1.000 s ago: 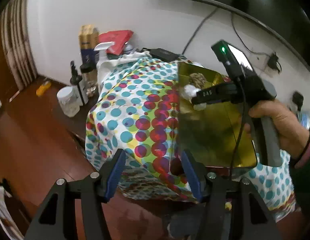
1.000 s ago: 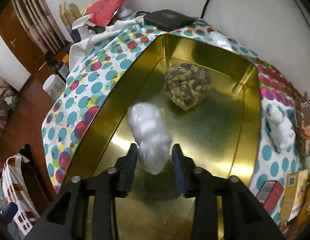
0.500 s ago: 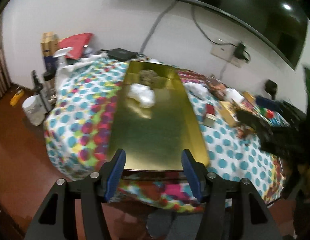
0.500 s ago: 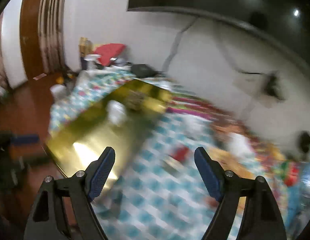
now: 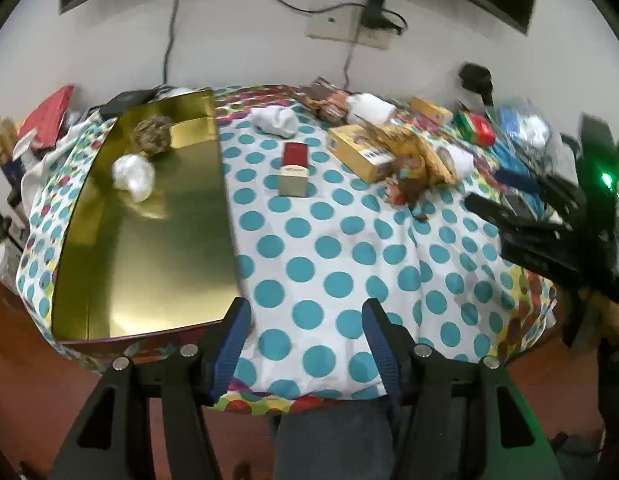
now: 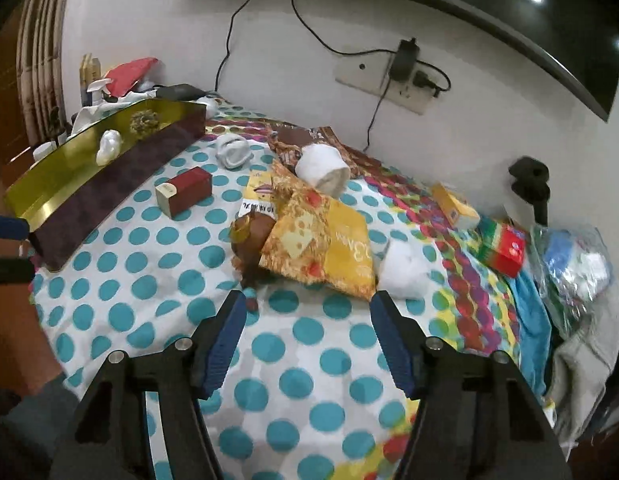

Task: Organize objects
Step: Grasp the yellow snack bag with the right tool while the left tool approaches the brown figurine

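Fingers (image 6: 225, 344) apart; yellow packet (image 6: 329, 244) reads "3M".

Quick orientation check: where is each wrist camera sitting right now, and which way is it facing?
Left wrist: above the table's near edge, looking down at the gold tray; own open tongs show, right tongs at the right edge.
Right wrist: further right, facing the snack bag; own open, empty tongs have just been closing.
Shared: tray, red box, white wad, rope ball.
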A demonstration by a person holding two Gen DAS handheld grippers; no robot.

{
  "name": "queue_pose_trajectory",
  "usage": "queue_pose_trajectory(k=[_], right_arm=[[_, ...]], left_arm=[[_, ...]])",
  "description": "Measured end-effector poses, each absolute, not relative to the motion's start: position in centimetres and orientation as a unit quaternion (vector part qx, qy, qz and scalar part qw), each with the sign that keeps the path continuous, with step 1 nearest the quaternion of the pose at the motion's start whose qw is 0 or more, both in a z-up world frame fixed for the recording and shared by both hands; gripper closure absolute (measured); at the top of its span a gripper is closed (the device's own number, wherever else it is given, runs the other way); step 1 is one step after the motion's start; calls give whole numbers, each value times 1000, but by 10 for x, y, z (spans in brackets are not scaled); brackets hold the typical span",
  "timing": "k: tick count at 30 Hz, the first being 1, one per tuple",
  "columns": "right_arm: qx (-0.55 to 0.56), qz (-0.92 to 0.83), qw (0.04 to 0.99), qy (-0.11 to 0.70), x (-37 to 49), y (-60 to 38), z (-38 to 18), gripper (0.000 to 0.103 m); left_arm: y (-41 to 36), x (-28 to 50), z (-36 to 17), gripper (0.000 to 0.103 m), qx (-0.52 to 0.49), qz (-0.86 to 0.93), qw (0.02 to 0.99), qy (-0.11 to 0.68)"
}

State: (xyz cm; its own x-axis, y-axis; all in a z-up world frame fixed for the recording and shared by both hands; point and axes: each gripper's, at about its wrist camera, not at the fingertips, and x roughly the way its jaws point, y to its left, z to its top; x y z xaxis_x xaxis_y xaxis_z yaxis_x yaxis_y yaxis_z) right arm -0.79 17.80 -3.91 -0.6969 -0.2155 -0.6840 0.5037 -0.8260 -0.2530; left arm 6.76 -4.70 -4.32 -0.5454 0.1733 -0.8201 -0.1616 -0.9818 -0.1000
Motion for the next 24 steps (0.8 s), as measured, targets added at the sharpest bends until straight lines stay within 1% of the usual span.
queue_pose_trajectory(k=[2, 5, 8, 13, 17, 22, 24], right_arm=[[336, -893, 186, 234, -13, 173, -45, 49], [336, -892, 184, 240, -25, 171, -54, 52], [341, -889, 179, 248, -36, 169, -62, 52], [340, -896, 161, 238, -52, 169, -69, 53], [345, -896, 165, 226, -65, 164, -72, 53], [329, -893, 161, 260, -77, 148, -74, 52], [325, -892, 158, 272, -82, 143, -75, 48]], left_arm=[[-41, 67, -44, 44, -471, 877, 98, -7], [-34, 66, -42, 44, -464, 879, 106, -3], [-26, 60, -43, 44, -464, 879, 106, 13], [-23, 50, -51, 44, -479, 871, 109, -2], [-20, 45, -54, 44, -481, 870, 110, 6], [-18, 40, -59, 44, -488, 866, 112, 2], [-17, 39, -61, 44, -490, 864, 113, 4]])
